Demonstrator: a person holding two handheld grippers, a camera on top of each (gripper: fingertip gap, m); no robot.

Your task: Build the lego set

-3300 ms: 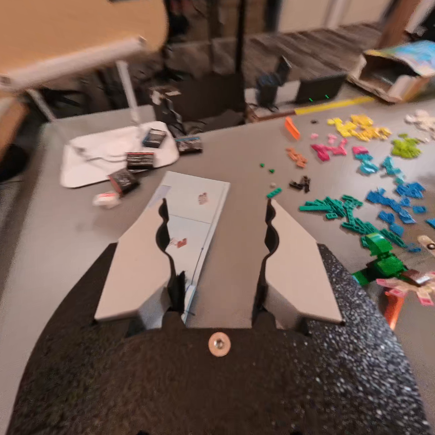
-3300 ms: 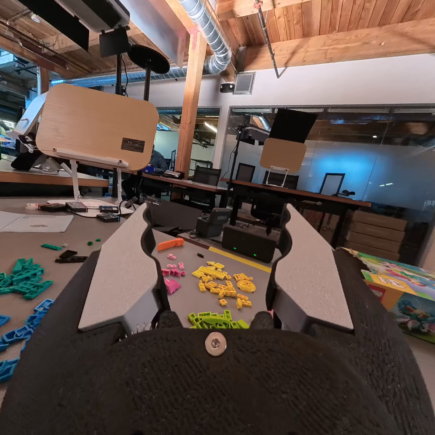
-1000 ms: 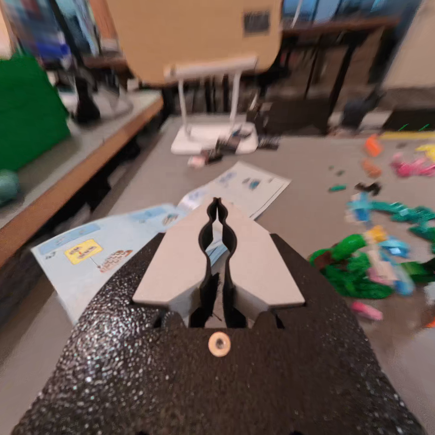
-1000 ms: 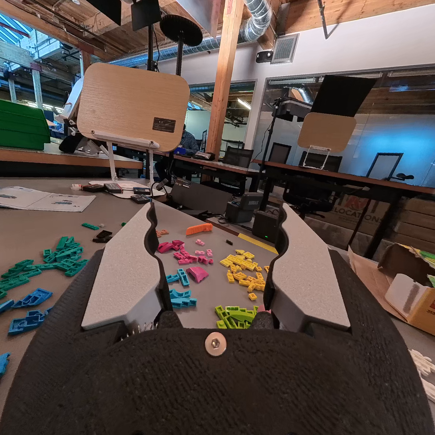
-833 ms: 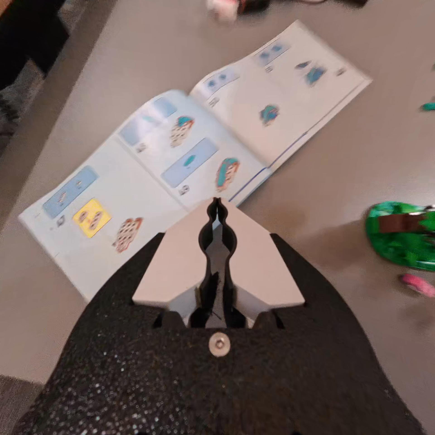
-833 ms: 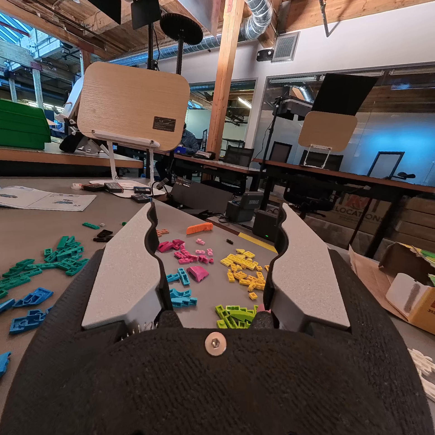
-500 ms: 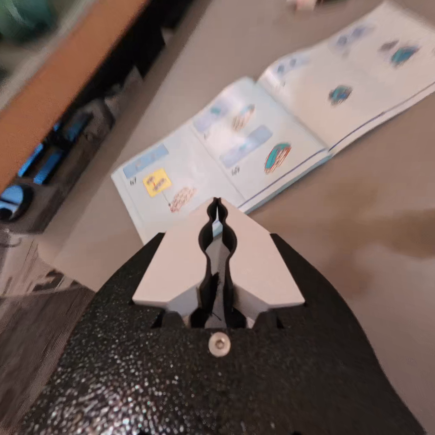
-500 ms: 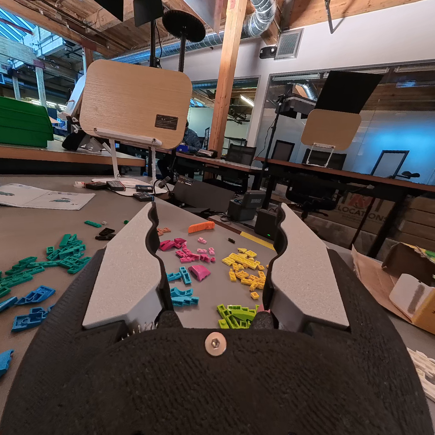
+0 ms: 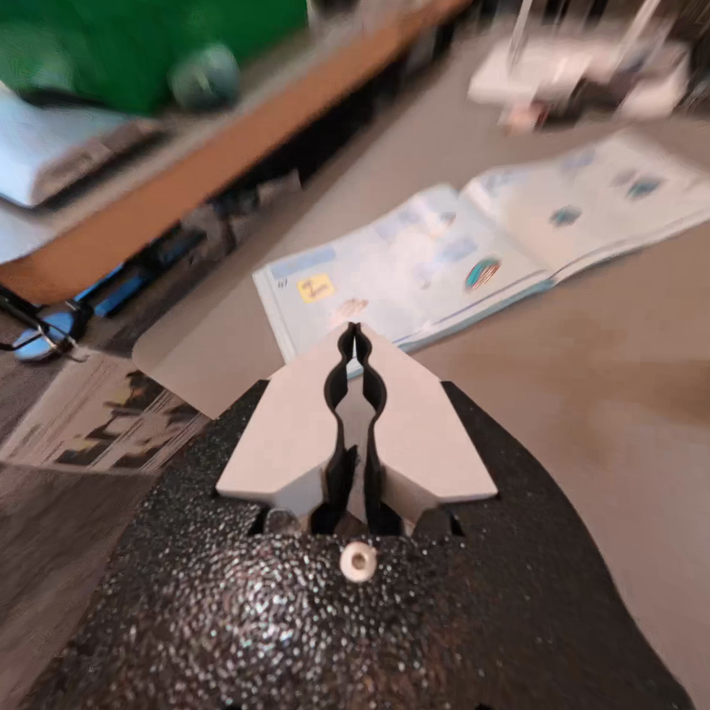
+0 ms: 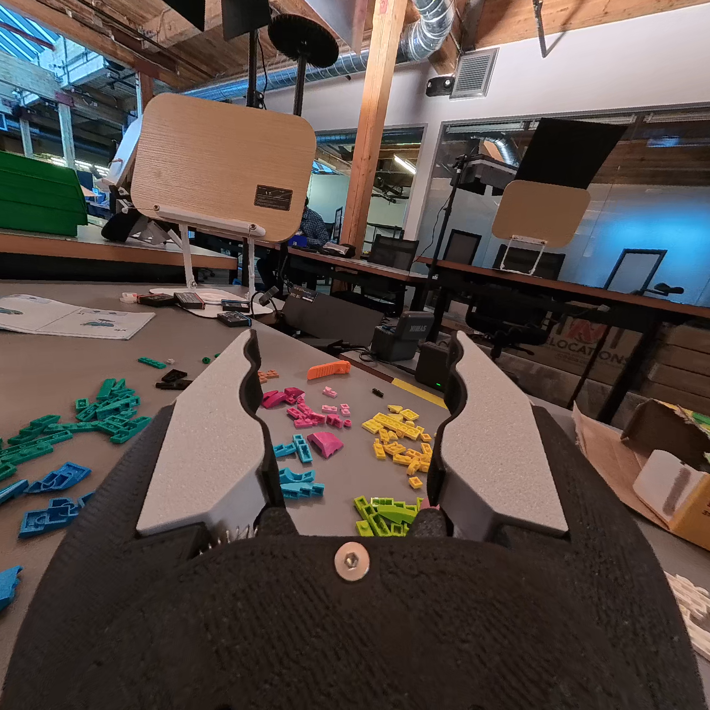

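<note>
So the surface (image 10: 57,369) is a plain grey-brown top in a big open workshop with timber beams, a silver duct overhead and rows of long desks behind. The lego pieces are spread out loose on it, sorted by colour: teal pieces (image 10: 96,418) off to the left, blue pieces (image 10: 53,495) nearer the camera on that side, pink pieces (image 10: 307,411) and yellow pieces (image 10: 399,434) in the middle, lime pieces (image 10: 380,515) closest in, plus an orange brick separator (image 10: 328,370) lying further back. The right gripper (image 10: 351,378) hangs just above the pile with its fingers spread wide, nothing between them, framing the pink and yellow heaps. The left gripper (image 9: 353,332) has its fingers pressed together at the tips with nothing in them, pointing at the near corner of the open instruction booklet (image 9: 442,261), which lies flat on the surface well left of the bricks; that view is really blurry. Behind the bricks there's a wooden board on a white stand (image 10: 223,169) with some small black packs around its base. A torn cardboard box (image 10: 649,472) sits at the right edge, and green bins (image 10: 38,196) are on the next desk over.
</note>
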